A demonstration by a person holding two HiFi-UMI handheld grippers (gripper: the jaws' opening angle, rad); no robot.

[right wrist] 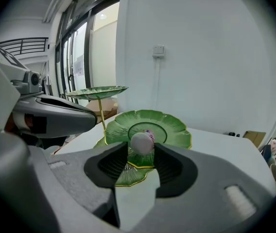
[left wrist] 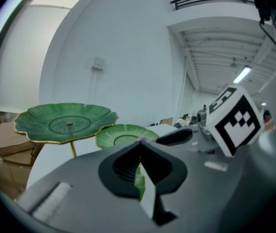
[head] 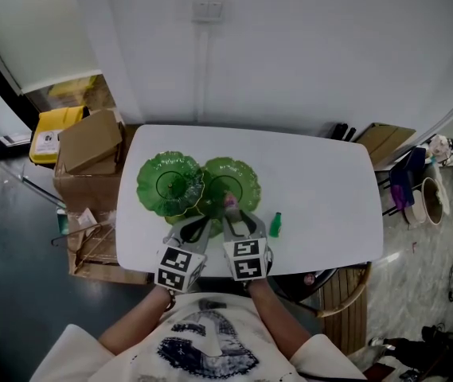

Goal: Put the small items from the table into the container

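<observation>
Risking a roll-off from the shallow green leaf-shaped glass dish.
A small pale round ball is pinched by the right gripper above it, near the rim; the left gripper is closed, empty.

dishes on table; ball in right claw over them; bottle right; boxes left of table

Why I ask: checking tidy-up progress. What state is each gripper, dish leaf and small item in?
Left gripper: shut, empty.
Right gripper: closed on the pale ball, above the lower leaf.
Pale ball: held between the jaws, not yet released.
Tall leaf: bare.
Lower leaf: sits under the held ball.
Green item: on the table, outside the dish.
</observation>
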